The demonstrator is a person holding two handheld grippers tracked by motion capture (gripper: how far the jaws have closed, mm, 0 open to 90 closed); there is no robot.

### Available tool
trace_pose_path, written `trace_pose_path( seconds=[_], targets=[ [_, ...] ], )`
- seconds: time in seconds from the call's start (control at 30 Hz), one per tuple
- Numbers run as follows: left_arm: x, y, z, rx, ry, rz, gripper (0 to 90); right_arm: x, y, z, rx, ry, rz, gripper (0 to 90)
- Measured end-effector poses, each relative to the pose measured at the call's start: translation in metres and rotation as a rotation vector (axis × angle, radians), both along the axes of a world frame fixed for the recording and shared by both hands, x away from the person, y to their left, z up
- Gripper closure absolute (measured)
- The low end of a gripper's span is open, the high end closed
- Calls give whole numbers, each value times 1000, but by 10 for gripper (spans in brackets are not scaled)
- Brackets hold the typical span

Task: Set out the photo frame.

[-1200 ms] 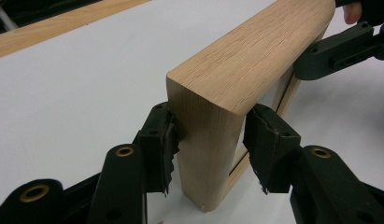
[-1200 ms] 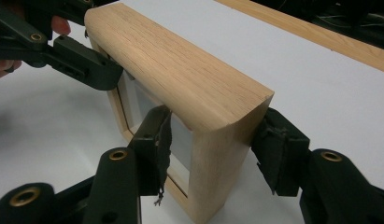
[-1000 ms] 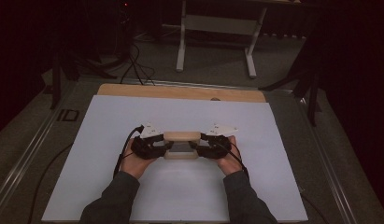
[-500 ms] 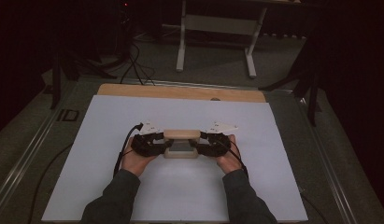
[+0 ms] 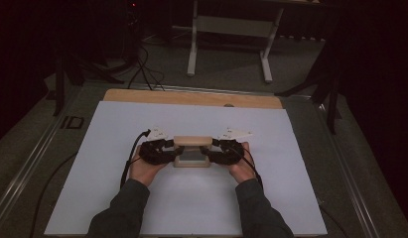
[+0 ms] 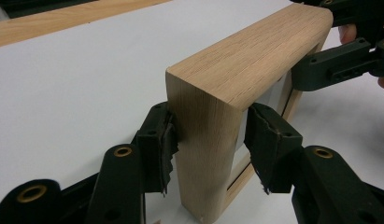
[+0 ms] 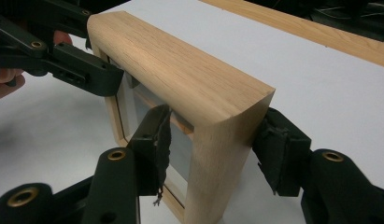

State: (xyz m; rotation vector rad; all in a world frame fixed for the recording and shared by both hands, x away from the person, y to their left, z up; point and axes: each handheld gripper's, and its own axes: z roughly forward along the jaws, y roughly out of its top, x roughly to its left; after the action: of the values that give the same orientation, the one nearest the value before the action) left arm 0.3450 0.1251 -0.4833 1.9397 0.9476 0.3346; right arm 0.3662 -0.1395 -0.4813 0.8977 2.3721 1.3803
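White table sheet [image 5: 142, 124]: wooden frame [image 5: 192, 151] upright, left gripper [image 6: 208, 140] and right gripper [image 7: 213, 140] each clamping an end post. Lift level, equal squeeze, no twist.

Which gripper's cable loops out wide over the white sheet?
The left gripper, clamped on the frame's left end. The right gripper's cable lies close beside it instead.

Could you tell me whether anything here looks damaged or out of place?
The black pads on the left gripper and the right gripper look torn and ragged along their edges, with a loose thread hanging from one right finger. The wooden frame stands upright and looks undamaged.
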Motion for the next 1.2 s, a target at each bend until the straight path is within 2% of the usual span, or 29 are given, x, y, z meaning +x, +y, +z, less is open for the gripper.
trace_pose_path(
  seconds=[0.33,1.2],
  targets=[
    [5,3,-2,-28,16,8,524,4,2,-1,0,7,-7,473],
    [12,3,-4,-55,26,16,516,9,4,-3,7,11,-26,466]
  ],
)
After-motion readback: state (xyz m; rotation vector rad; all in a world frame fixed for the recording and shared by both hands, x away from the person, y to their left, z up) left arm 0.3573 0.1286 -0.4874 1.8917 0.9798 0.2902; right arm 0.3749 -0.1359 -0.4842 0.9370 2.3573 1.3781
